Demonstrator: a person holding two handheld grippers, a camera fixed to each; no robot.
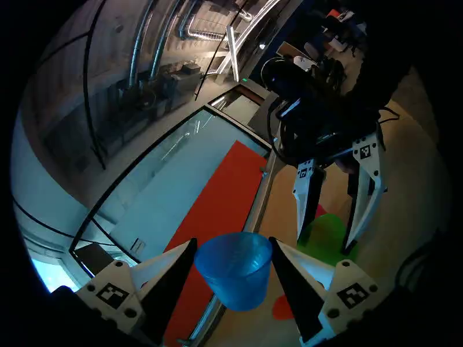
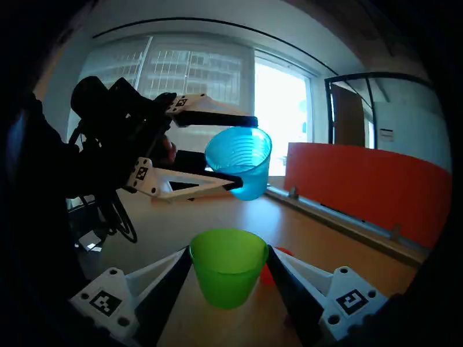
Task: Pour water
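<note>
Left gripper view: left gripper [image 1: 231, 246] clamps blue cup [image 1: 233, 280], 6 o'clock.
Right gripper view: right gripper [image 2: 227, 251] clamps green cup [image 2: 227, 272], 6 o'clock.

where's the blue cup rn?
The blue cup sits clamped in the left claw; in the right gripper view it hangs above and beyond the green cup.

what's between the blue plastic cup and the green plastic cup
Nothing: in the right gripper view, bare wooden tabletop shows between the blue plastic cup and the green plastic cup.
</note>
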